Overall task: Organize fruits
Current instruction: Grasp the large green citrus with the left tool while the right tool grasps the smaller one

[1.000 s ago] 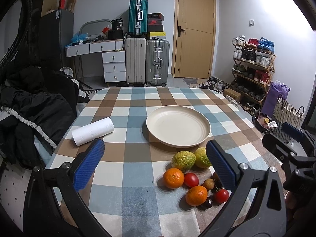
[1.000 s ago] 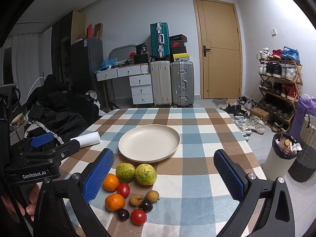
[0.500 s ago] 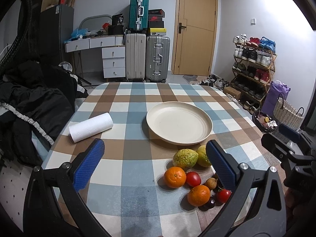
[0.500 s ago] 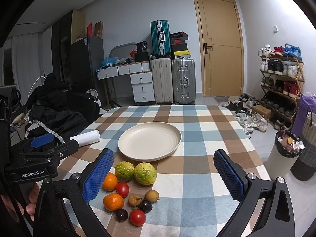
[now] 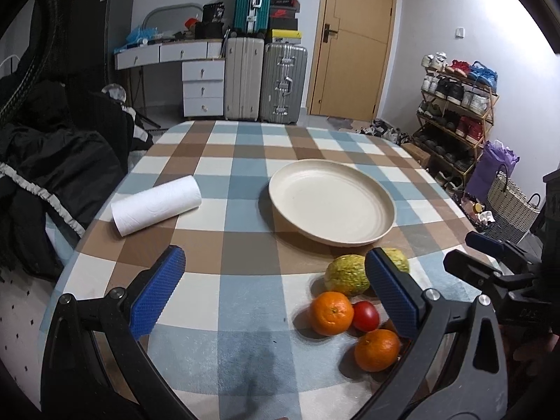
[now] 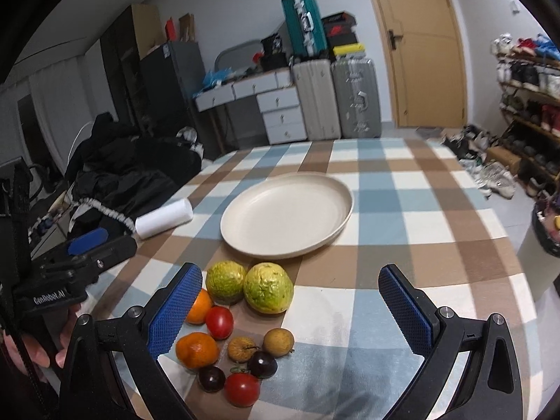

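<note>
While both grippers gape empty, the bumpy yellow-green citrus [image 6: 268, 287] sits centre-frame between the right gripper [image 6: 290, 311] fingers, right of the left gripper [image 5: 271, 294].

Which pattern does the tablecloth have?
The tablecloth is checked in blue, brown and white squares; the left wrist view shows it best.

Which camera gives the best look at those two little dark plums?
The right wrist view. Both dark plums lie in plain sight among the fruit, near the front tomato. In the left wrist view they are hidden behind the left gripper finger.
</note>
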A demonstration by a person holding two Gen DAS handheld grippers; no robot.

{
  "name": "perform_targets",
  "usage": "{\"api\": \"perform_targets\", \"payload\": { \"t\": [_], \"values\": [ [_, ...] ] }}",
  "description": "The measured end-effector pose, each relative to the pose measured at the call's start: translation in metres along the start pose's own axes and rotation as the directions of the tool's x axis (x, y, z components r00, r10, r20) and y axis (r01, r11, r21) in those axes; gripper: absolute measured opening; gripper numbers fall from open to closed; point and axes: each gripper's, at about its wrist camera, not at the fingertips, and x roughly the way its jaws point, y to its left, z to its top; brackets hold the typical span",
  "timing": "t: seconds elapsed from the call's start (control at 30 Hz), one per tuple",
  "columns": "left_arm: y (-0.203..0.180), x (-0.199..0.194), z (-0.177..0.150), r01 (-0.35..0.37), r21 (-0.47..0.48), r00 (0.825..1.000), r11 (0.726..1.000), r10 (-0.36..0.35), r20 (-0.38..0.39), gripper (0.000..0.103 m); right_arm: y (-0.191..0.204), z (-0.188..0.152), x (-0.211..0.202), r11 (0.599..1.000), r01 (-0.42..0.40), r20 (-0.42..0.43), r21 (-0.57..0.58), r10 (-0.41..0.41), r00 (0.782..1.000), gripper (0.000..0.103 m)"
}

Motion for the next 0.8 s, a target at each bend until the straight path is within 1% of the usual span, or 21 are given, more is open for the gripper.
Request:
{"api": "perform_targets", "payload": {
  "t": [0.1, 0.17, 0.33, 0.47, 0.6, 0.67, 0.73, 0.8],
  "values": [
    [0.006, 0.011, 0.002, -0.002, -0.011, 1.0, 1.0, 0.002, -0.022, 0.103, -0.004, -0.001, 0.016, 0.998, -0.059, -0.043, 0.026, 0.06, 0.997, 0.103],
    [0.009, 0.015, 0.004, -0.005, -0.017, 0.999, 1.0, 0.004, -0.034, 0.103, -0.007, -0.001, 0.03, 0.995, -0.092, -0.078, 0.034, 0.095, 0.992, 0.103],
    [0.012, 0.027, 0.009, -0.014, -0.023, 0.999, 1.0, 0.013, -0.042, 0.103, -0.007, -0.003, 0.051, 0.985, -0.164, -0.129, 0.057, 0.17, 0.977, 0.103],
    [0.012, 0.039, 0.011, -0.001, -0.031, 0.998, 1.0, -0.002, -0.066, 0.103, -0.004, -0.005, 0.067, 0.976, -0.21, -0.181, 0.049, 0.216, 0.96, 0.103],
    [0.014, 0.051, 0.013, 0.031, -0.054, 0.994, 0.998, -0.036, -0.099, 0.103, -0.003, -0.005, 0.078, 0.967, -0.248, -0.217, 0.058, 0.255, 0.942, 0.102],
    [0.014, 0.057, 0.014, 0.047, -0.06, 0.992, 0.997, -0.053, -0.112, 0.103, -0.002, -0.004, 0.082, 0.965, -0.257, -0.227, 0.055, 0.263, 0.938, 0.098],
    [0.014, 0.06, 0.015, 0.048, -0.06, 0.992, 0.997, -0.055, -0.116, 0.103, -0.003, -0.004, 0.085, 0.962, -0.266, -0.241, 0.058, 0.272, 0.931, 0.091],
    [0.014, 0.062, 0.016, 0.048, -0.06, 0.992, 0.997, -0.055, -0.115, 0.103, -0.005, -0.005, 0.089, 0.96, -0.273, -0.256, 0.066, 0.281, 0.925, 0.087]
  ]
}}
